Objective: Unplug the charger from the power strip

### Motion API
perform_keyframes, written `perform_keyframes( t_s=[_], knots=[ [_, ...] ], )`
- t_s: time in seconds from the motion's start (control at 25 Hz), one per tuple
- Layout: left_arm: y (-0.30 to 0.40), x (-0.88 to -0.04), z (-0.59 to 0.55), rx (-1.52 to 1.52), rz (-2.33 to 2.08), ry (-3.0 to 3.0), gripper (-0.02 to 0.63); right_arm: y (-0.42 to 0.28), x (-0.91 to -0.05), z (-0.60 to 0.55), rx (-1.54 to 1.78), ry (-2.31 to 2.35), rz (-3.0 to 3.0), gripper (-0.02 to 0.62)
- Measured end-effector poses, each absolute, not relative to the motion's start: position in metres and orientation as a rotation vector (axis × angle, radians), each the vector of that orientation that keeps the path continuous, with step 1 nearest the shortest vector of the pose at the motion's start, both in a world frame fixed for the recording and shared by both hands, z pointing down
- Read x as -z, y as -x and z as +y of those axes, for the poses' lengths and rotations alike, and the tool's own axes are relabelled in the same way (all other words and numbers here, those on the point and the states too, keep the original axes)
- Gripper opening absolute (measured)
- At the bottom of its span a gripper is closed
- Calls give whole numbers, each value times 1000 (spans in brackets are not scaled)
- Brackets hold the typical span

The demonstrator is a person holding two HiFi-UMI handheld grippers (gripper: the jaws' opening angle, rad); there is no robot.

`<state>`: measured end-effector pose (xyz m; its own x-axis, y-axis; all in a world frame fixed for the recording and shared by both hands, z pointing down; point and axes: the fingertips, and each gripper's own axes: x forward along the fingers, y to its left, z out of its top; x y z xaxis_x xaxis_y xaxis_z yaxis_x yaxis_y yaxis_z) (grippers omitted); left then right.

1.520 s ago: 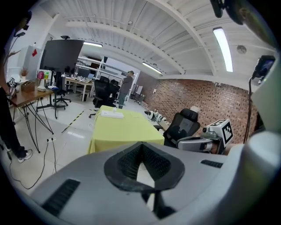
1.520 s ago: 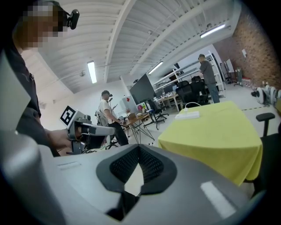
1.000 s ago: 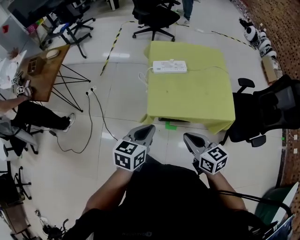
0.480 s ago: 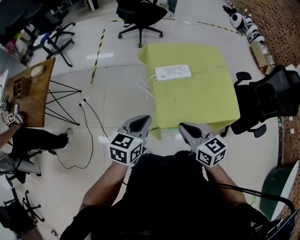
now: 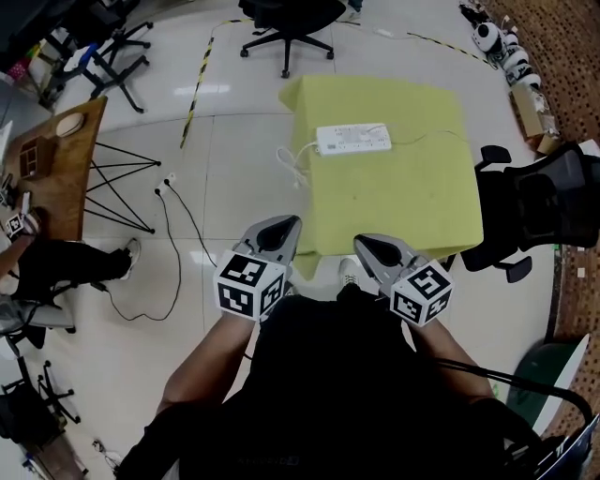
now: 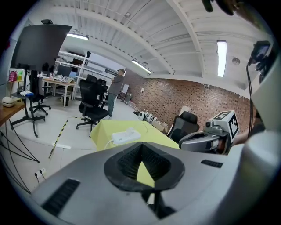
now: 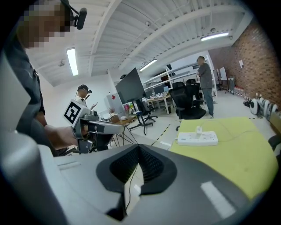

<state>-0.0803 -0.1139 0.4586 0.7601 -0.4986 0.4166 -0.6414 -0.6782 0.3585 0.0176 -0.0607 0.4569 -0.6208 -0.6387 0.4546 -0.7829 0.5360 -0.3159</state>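
Note:
A white power strip (image 5: 353, 139) lies at the far side of a table under a yellow-green cloth (image 5: 394, 202). The right gripper view shows the strip (image 7: 197, 139) with a small white charger (image 7: 198, 130) standing upright in it. A white cable (image 5: 289, 167) hangs off the table's left edge. My left gripper (image 5: 279, 226) and right gripper (image 5: 368, 243) hover side by side at the table's near edge, well short of the strip. Both are shut with nothing in them. The left gripper view has the strip (image 6: 126, 136) ahead of its closed jaws.
A black office chair (image 5: 544, 211) stands against the table's right side and another (image 5: 291, 19) stands beyond it. At the left are a wooden table (image 5: 61, 155), a seated person (image 5: 37, 267) and a black cable (image 5: 178, 248) on the floor.
Both grippers have moved forward together from the open floor to the table's near edge. The table and strip now sit closer in the head view. The jaws stayed shut.

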Motion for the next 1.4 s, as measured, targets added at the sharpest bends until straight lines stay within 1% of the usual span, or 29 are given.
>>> perform_keyframes(
  t_s=[0.32,0.8,1.0,1.2,1.4],
  knots=[
    [52,-446,-130,-368,-999,-2464,5,-48,-450,-88,-660,-1059,-2558,3],
    [7,-448,-136,-423,-1070,-2457,5,-98,-448,-112,-661,-1060,-2608,3],
    [5,-454,-137,-470,-1066,-2450,5,-101,-450,-117,-673,-1078,-2621,3],
    [8,-454,-139,-489,-1068,-2450,6,-102,-457,-127,-617,-1103,-2605,3],
    [17,-457,-141,-508,-1087,-2437,6,-114,-476,-153,-628,-1182,-2543,5]
  ],
)
